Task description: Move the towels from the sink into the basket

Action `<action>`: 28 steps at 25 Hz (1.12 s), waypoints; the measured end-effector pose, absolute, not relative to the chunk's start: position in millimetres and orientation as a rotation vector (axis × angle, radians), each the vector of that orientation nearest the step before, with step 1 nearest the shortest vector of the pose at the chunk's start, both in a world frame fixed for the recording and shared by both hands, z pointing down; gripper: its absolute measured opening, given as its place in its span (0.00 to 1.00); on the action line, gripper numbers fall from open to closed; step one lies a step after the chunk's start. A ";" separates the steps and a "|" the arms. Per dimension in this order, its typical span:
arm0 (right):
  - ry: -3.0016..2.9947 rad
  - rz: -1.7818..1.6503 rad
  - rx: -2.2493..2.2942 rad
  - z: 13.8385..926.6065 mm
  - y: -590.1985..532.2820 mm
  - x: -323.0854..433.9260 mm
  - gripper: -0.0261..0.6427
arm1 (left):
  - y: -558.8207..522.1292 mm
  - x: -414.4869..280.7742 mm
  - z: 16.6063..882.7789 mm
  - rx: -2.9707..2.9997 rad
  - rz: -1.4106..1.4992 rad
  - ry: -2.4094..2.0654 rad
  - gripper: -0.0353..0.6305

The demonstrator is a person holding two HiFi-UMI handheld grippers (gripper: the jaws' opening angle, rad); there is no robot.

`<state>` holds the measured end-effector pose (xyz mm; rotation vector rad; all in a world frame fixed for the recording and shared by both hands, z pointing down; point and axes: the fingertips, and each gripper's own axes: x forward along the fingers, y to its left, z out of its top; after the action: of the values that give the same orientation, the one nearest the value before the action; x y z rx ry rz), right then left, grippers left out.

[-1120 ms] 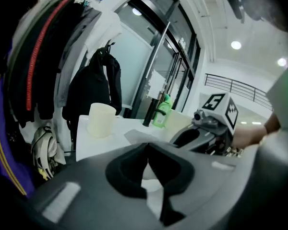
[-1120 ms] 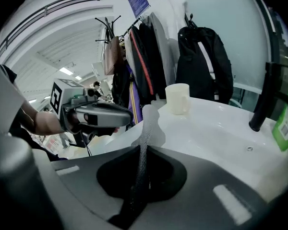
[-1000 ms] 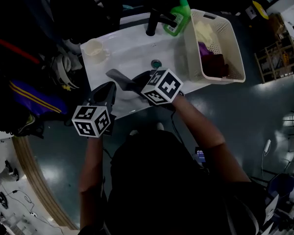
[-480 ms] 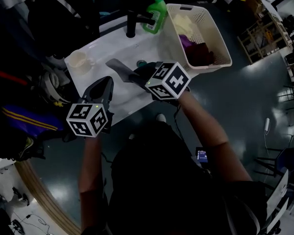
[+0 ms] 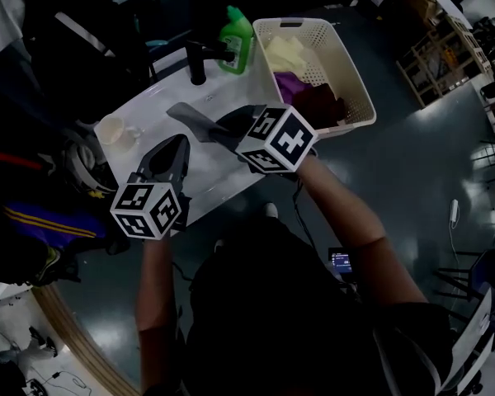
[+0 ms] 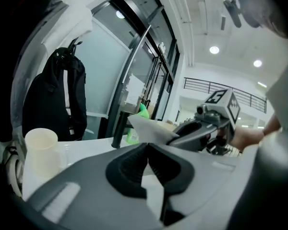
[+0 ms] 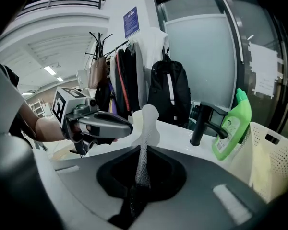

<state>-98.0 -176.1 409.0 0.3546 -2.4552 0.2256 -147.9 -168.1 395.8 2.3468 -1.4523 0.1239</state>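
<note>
My right gripper [image 5: 225,129] is shut on a thin grey towel [image 5: 191,119], which sticks out flat to the left above the white sink [image 5: 144,106]. In the right gripper view the towel [image 7: 145,133] runs edge-on up from between the jaws. My left gripper [image 5: 179,145] hovers over the sink's front part, to the left of the towel and apart from it; its jaws [image 6: 147,150] meet at the tips with nothing in them. The cream basket [image 5: 356,79] stands right of the sink and holds yellow, purple and dark red towels.
A black faucet [image 5: 200,56] and a green bottle [image 5: 235,31] stand at the sink's back. A cream cup [image 5: 114,130] sits on its left corner. Coats and bags hang behind and to the left. Dark floor surrounds the sink stand.
Both grippers have risen above the sink. The right one has carried the grey towel up and nearer the basket side; the left one has followed beside it.
</note>
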 end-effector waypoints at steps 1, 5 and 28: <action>-2.460 0.223 0.353 405.5 -180.5 -92.9 0.05 | -172.2 -141.9 394.0 2.350 0.120 -1.451 0.07; -2.485 0.212 0.351 388.5 -198.3 -73.0 0.05 | -188.6 -116.8 388.5 2.368 0.127 -1.440 0.07; -2.584 0.181 0.536 333.3 -272.5 38.5 0.05 | -256.7 -5.7 356.2 2.482 0.126 -1.340 0.07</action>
<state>38.5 -272.5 333.3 0.5363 -2.5844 0.1806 -5.7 -256.7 356.2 2.4817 -1.3403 0.1258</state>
